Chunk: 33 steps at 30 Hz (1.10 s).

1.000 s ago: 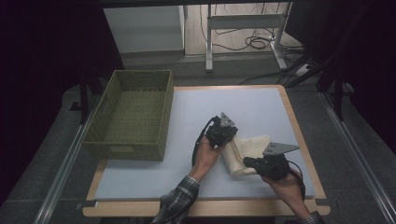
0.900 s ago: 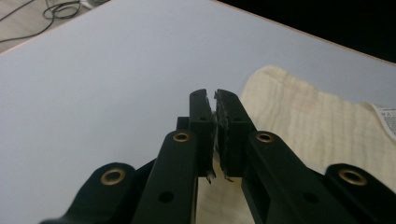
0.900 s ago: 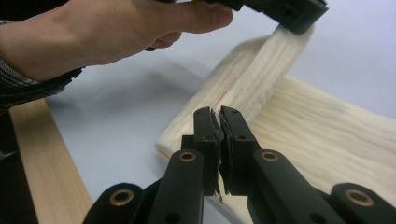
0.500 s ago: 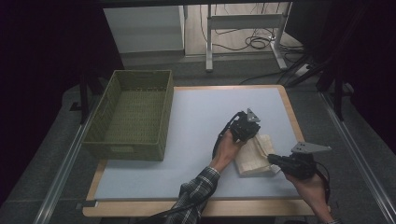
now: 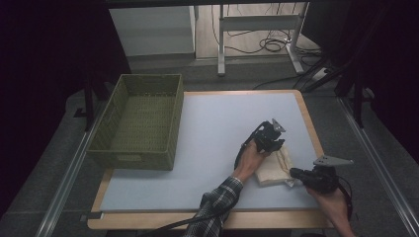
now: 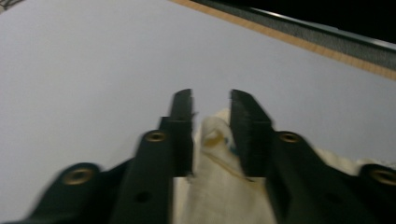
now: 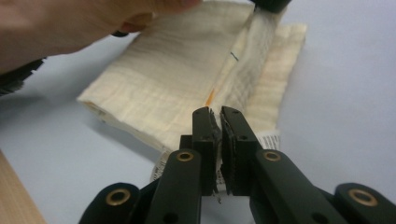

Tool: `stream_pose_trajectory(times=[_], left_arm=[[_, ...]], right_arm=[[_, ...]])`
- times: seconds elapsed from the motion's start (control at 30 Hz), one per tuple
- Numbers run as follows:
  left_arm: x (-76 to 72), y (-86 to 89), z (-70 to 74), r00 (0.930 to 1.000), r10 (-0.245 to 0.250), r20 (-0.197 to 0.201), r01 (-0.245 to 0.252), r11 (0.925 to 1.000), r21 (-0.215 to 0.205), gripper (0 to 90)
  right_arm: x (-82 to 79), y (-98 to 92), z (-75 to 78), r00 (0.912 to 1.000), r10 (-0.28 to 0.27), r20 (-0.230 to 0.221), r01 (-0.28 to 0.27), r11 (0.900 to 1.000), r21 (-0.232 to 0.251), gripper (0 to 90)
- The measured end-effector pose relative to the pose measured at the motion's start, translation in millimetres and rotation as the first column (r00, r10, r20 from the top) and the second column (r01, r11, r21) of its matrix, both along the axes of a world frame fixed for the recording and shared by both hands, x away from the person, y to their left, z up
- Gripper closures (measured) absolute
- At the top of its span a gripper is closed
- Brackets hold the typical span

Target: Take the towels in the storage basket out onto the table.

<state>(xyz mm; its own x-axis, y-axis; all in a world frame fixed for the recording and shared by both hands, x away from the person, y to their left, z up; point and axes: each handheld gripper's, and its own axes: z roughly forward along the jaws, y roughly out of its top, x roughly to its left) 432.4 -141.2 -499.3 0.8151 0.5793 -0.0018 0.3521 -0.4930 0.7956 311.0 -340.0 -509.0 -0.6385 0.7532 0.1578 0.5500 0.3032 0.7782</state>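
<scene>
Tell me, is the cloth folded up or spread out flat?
Folded. The cream cloth lies in stacked layers on the table, with its folded edges showing.

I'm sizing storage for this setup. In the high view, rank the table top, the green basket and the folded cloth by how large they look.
1. Table top, largest by far.
2. Green basket, clearly smaller.
3. Folded cloth, smallest, partly covered by the left gripper.

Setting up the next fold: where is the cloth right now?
In the high view the cloth lies at the table's right front, between the left gripper and right gripper.
</scene>
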Motion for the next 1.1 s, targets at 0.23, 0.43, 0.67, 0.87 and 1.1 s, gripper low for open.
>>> stream_pose_trajectory(times=[0.23,0.43,0.67,0.87,1.1], left_arm=[[-1.9,11.9,5.5,0.9998,0.019,-0.007,-0.020,0.9993,-0.033,43.0],[-6.9,32.8,3.7,0.9994,0.034,-0.010,-0.034,0.9994,-0.001,41.8],[-13.6,62.3,0.4,0.9974,0.063,-0.035,-0.063,0.9980,-0.004,42.6],[-18.9,78.8,-14.9,0.9943,0.102,-0.031,-0.100,0.9919,0.079,43.3],[-22.0,93.2,-20.0,0.9917,0.125,-0.030,-0.122,0.9881,0.094,45.1]], right_arm=[[-2.7,-8.6,-3.7,0.9991,-0.042,-0.007,0.042,0.999,-0.022,71.4],[-8.4,-22.8,1.6,0.9970,-0.078,0.002,0.078,0.996,-0.039,66.7],[-1.4,-19.6,11.2,0.9959,-0.085,0.030,0.086,0.995,-0.040,65.8],[12.5,-8.0,2.7,0.9960,-0.087,0.022,0.089,0.992,-0.095,66.8],[12.0,-1.8,-5.5,0.9974,-0.072,-0.004,0.072,0.992,-0.105,67.7]])
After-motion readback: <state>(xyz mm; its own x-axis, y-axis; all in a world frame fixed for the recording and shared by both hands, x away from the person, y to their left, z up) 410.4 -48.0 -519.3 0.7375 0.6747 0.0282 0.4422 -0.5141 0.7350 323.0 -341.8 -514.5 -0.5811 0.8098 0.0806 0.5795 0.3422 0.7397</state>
